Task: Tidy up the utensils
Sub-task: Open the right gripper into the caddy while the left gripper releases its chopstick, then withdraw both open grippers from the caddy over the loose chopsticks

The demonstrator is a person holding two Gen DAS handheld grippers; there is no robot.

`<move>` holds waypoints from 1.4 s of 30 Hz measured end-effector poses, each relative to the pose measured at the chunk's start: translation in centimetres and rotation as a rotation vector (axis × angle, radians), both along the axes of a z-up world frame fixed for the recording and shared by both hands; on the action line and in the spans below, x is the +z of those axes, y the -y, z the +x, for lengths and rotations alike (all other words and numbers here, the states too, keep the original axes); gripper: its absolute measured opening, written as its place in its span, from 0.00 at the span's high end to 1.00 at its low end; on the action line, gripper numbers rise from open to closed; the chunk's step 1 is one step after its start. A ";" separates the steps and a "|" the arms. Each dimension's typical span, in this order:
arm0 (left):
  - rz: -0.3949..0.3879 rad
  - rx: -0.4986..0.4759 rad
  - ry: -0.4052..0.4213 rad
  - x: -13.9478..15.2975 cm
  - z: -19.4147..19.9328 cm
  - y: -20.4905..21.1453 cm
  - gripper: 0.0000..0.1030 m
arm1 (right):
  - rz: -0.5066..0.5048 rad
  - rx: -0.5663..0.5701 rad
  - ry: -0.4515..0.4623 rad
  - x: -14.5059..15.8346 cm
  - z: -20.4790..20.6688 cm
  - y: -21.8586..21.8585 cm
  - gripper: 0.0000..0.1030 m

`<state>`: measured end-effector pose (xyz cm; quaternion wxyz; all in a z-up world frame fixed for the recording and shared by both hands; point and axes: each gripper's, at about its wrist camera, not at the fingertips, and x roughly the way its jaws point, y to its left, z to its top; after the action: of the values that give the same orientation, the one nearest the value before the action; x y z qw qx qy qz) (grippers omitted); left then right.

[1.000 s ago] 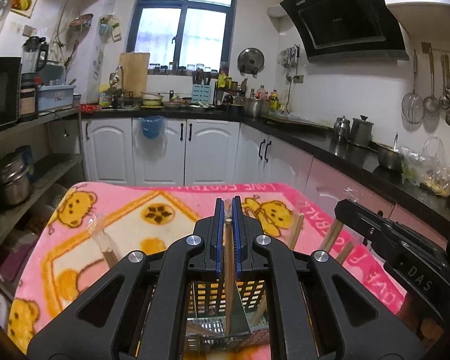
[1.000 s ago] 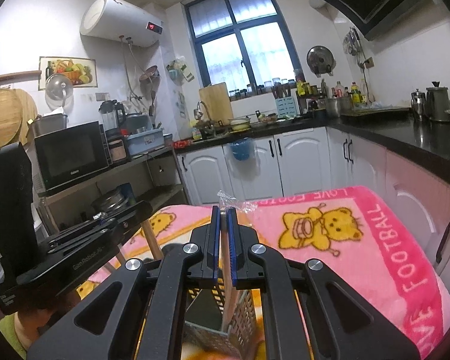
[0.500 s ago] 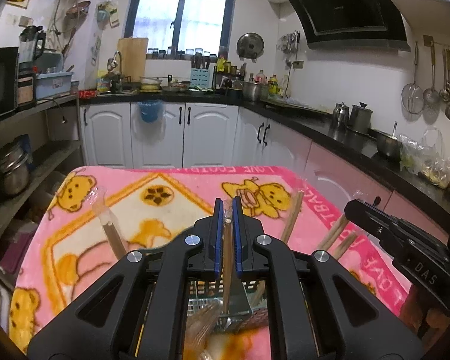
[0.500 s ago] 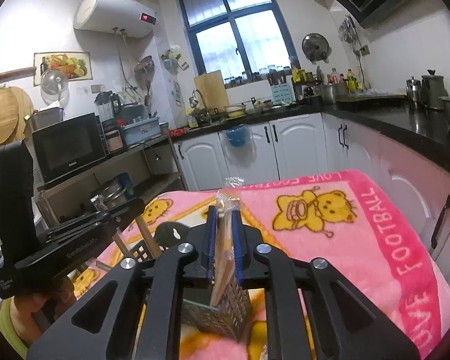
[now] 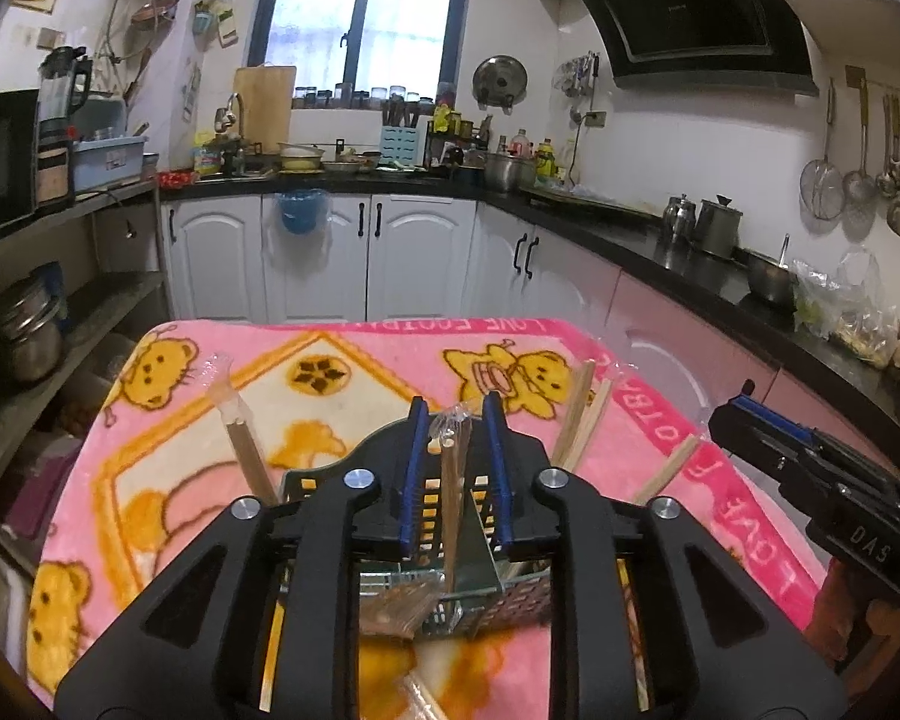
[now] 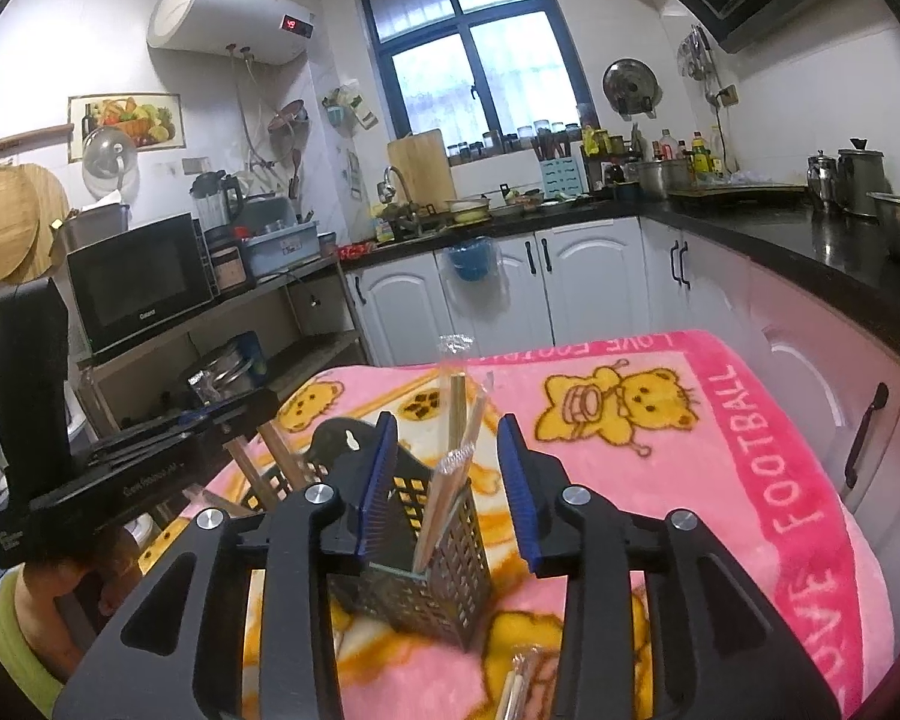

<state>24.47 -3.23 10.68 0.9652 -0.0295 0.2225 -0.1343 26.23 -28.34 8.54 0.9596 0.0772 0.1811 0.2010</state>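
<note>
Home kitchen: range hood (image 5: pixel 699 6), cabinets (image 5: pixel 402 258)

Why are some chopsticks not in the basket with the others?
One wrapped chopstick pair lies flat on the pink blanket in front of the black holder, not stood inside yet. The chopsticks in the holder lean at different angles. Nothing looks spilled or broken.

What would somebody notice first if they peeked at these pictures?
Probably the bright pink teddy-bear blanket covering the table. In its middle stands a black holey utensil basket with plastic-wrapped chopsticks sticking up. The right tongs and the left tongs have just been opening around wrapped chopsticks, no longer squeezing them.
</note>
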 end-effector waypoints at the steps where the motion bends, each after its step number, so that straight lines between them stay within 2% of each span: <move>1: -0.004 -0.001 -0.001 0.0 -0.1 -0.1 0.82 | -0.003 0.000 -0.003 -0.1 -0.2 0.1 0.65; 8: 0.017 -0.011 -0.017 0.2 -1.2 0.1 0.63 | -0.014 -0.001 -0.023 -0.1 -1.6 0.3 0.62; 15: 0.018 -0.016 -0.014 0.3 -2.4 0.2 0.50 | -0.025 0.003 -0.023 0.1 -3.1 0.4 0.58; 20: -0.007 -0.024 -0.021 0.3 -3.5 -0.1 0.28 | -0.043 0.006 -0.021 0.2 -3.8 0.3 0.55; 24: -0.001 -0.027 -0.012 0.5 -4.4 0.1 0.23 | -0.050 0.009 -0.027 -0.1 -4.2 0.2 0.50; 26: -0.001 -0.029 -0.002 0.7 -5.0 0.1 0.16 | -0.053 0.012 -0.031 -0.2 -4.5 0.1 0.49; 31: -0.018 -0.031 0.016 1.1 -6.3 -0.1 0.11 | -0.058 0.010 -0.035 -0.6 -5.3 0.3 0.46; 42: -0.049 -0.013 0.000 0.0 -8.4 -0.8 0.11 | -0.055 0.007 -0.041 -1.1 -6.9 0.8 0.38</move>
<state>16.06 -2.45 10.67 0.9633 -0.0518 0.2195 -0.1458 19.30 -29.09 7.46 0.9567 0.0545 0.2065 0.1980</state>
